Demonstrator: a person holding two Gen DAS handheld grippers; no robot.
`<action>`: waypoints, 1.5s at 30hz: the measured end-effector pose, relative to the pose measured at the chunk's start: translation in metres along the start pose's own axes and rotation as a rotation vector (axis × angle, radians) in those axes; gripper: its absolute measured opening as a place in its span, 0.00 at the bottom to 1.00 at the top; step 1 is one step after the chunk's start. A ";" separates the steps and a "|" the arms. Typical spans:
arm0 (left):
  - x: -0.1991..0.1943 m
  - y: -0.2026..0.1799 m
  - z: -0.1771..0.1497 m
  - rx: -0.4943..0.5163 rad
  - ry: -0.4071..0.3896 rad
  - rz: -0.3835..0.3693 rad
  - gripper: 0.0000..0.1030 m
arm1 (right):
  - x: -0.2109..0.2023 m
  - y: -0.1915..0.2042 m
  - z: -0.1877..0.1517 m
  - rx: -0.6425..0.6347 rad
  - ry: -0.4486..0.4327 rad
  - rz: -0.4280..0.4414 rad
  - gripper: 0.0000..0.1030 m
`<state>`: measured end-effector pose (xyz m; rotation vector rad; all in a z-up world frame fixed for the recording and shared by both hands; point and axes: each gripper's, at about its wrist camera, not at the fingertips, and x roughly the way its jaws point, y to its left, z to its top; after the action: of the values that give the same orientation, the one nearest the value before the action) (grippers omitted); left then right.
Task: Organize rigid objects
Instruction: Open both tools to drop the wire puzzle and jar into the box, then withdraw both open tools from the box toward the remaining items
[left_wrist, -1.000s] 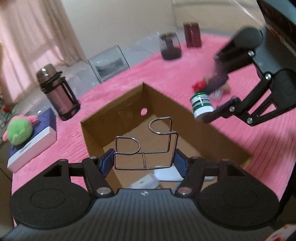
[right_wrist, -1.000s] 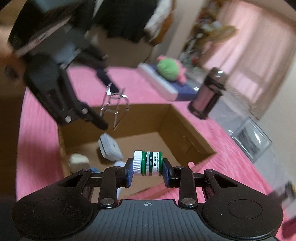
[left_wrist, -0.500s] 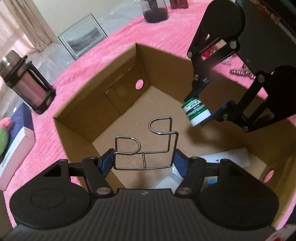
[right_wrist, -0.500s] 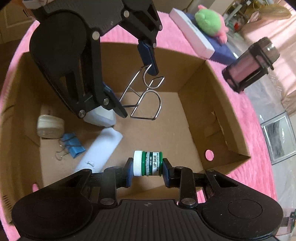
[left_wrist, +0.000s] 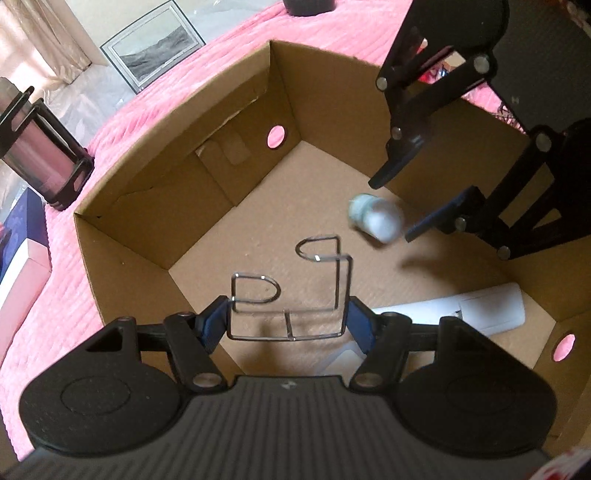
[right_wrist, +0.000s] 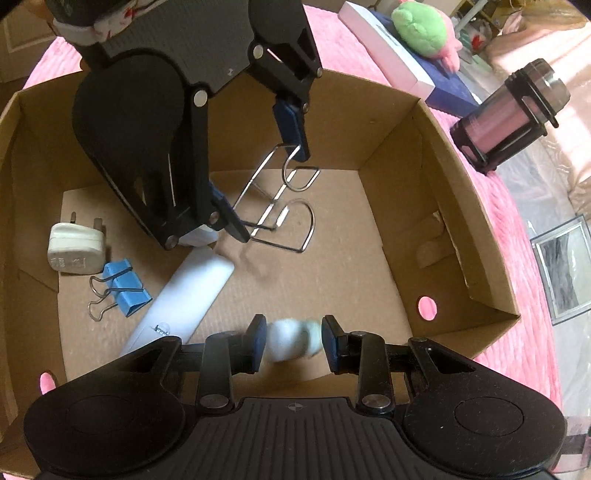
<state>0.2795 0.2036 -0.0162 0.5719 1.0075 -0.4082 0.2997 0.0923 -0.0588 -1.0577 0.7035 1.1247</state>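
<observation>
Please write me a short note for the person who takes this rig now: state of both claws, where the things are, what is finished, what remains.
Left claw: shut on the wire holder, held above the floor of the cardboard box.
Right claw: shut on the small jar, low inside the box; the jar looks blurred, so the grip may be slipping.
Done: white plug, blue binder clip and long white bar lie in the box.
Left: release both items onto the bare floor area.
</observation>
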 end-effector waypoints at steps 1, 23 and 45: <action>0.001 0.000 0.000 -0.001 0.003 -0.002 0.62 | -0.002 0.003 0.000 0.000 -0.005 -0.002 0.28; -0.095 -0.007 0.000 -0.293 -0.234 0.050 0.57 | -0.121 0.025 -0.035 0.289 -0.298 -0.091 0.28; -0.171 -0.179 0.017 -0.490 -0.514 -0.002 0.57 | -0.242 0.102 -0.245 0.941 -0.433 -0.272 0.28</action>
<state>0.1079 0.0631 0.0943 0.0134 0.5771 -0.2738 0.1403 -0.2165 0.0314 -0.0893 0.6059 0.6171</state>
